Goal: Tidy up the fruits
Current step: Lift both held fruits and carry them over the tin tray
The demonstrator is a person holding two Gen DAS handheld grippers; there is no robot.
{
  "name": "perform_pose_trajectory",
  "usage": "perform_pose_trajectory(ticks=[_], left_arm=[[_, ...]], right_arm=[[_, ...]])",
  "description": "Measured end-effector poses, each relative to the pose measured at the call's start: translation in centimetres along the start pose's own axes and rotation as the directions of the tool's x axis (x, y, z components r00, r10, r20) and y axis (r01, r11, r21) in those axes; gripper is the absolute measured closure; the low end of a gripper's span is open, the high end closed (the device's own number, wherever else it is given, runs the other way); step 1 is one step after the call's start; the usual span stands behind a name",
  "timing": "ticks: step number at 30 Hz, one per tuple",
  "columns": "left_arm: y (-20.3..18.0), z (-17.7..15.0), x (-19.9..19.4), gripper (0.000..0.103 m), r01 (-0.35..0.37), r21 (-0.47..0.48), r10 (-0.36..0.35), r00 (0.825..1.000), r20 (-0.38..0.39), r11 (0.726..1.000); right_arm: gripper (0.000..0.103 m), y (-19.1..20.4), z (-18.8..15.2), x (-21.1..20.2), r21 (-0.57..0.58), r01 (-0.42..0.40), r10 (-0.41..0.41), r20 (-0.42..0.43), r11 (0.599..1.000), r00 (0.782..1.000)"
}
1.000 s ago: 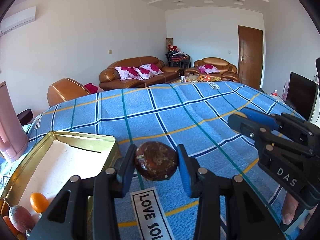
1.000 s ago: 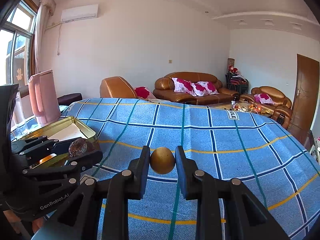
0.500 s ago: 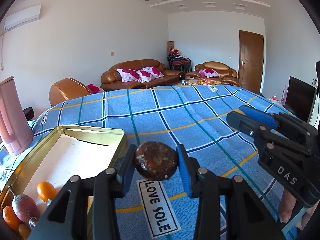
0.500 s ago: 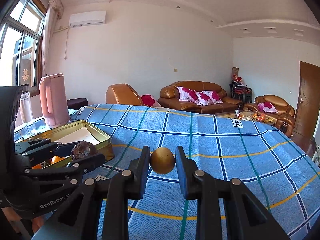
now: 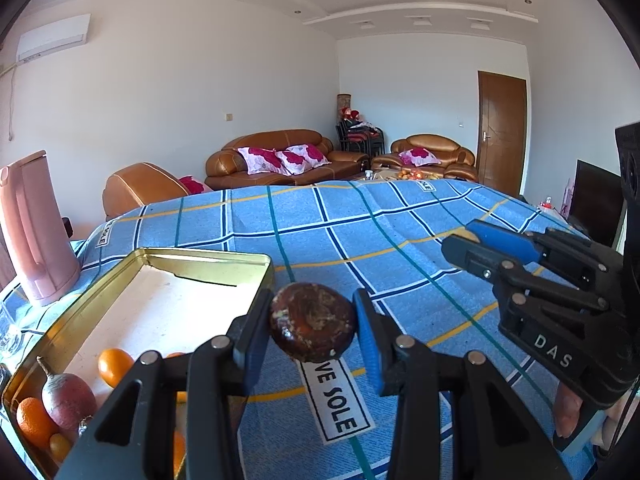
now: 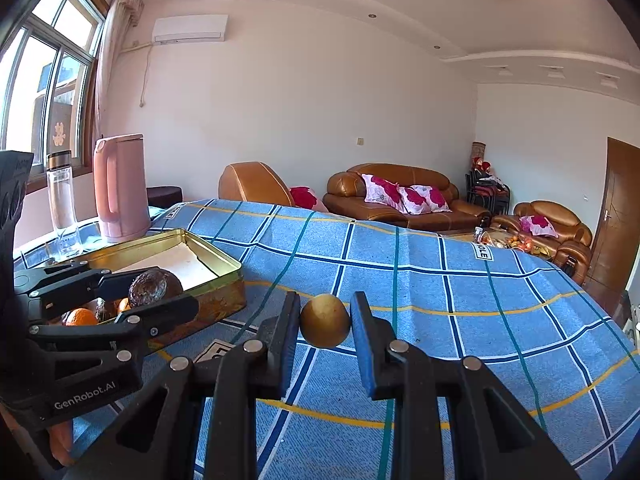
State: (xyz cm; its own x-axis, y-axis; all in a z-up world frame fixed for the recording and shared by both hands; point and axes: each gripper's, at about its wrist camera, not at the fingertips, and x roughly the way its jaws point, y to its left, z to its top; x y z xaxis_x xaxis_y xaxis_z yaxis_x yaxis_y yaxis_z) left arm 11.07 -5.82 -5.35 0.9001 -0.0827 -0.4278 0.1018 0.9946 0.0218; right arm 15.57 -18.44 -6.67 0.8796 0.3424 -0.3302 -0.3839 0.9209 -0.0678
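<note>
My left gripper is shut on a dark brown wrinkled fruit, held above the blue checked tablecloth just right of the gold tin. In the tin's near end lie oranges and a reddish fruit. My right gripper is shut on a small golden-brown round fruit, held over the cloth to the right of the tin. The right wrist view shows the left gripper with its brown fruit at the tin's near corner. The right gripper shows at the right of the left wrist view.
A pink kettle and a clear bottle stand behind the tin at the table's far left. A drinking glass sits at the left edge. Blue cloth stretches right and away. Sofas and a door lie beyond.
Both grippers have shifted left toward the tin, each keeping its fruit. More of the tin and the fruit inside it now shows in both views.
</note>
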Motion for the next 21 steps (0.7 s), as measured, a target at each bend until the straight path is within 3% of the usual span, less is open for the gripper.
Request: perform_pose_trajectory(ticks=[21], left_arm=[[2.9,-1.2,-3.3,0.061,-0.017,-0.044,0.018,1.0,0.025,0.999]], right_arm=[[0.076,4.7,-0.2,-0.7,-0.041,-0.102,0.102,-0.018,0.994,0.995]])
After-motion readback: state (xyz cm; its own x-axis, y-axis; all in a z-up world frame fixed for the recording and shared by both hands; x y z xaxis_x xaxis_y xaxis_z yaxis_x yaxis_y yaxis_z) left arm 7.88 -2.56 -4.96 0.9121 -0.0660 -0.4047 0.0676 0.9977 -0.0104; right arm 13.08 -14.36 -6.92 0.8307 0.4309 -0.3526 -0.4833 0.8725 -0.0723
